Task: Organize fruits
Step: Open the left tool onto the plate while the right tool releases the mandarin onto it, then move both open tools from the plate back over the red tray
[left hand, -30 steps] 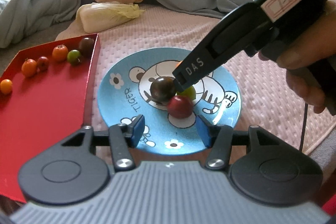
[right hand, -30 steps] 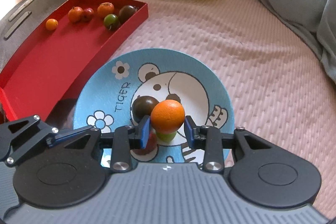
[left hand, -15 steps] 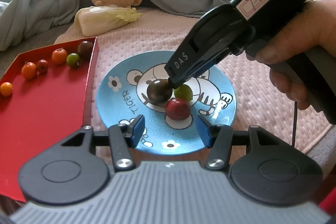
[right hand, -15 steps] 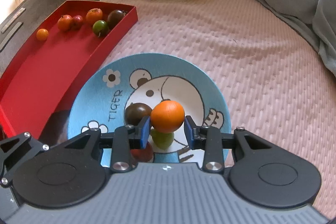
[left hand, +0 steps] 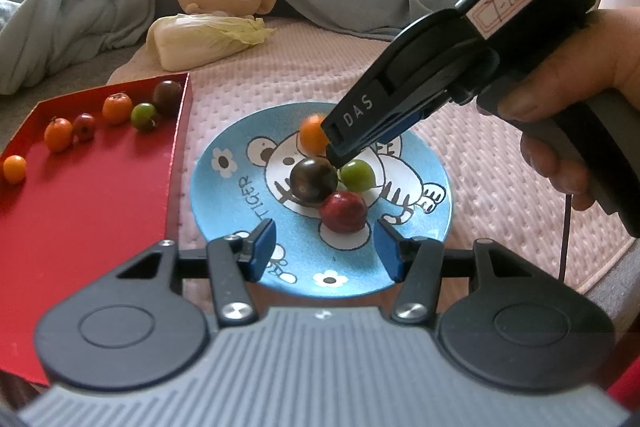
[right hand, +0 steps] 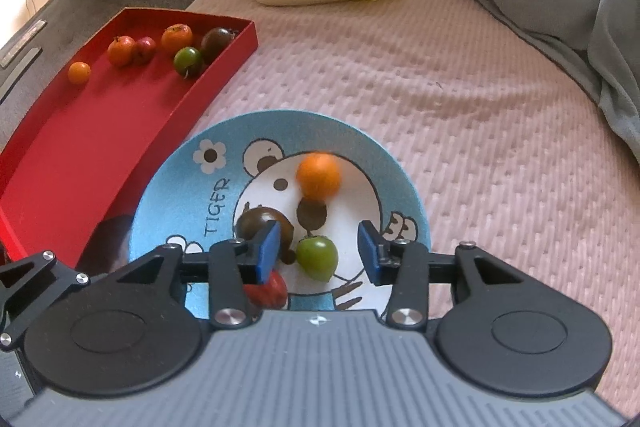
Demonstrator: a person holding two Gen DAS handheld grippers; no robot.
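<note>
Right wrist view: the right gripper (right hand: pixel 318 251), jaws opening and empty, hangs over the blue plate (right hand: pixel 168 187); a blurred orange fruit (right hand: pixel 318 175) sits just ahead, a green one (right hand: pixel 317 256) between its pads. The left gripper (left hand: pixel 325 250) hovers half-open, empty.

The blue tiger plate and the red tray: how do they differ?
The round blue tiger plate bears a cartoon print; the rectangular red tray is plain with upright walls. The plate holds four small fruits near its middle; the tray holds six in a row at its far end. Both rest on the bed and hold mixed-colour fruits.
</note>
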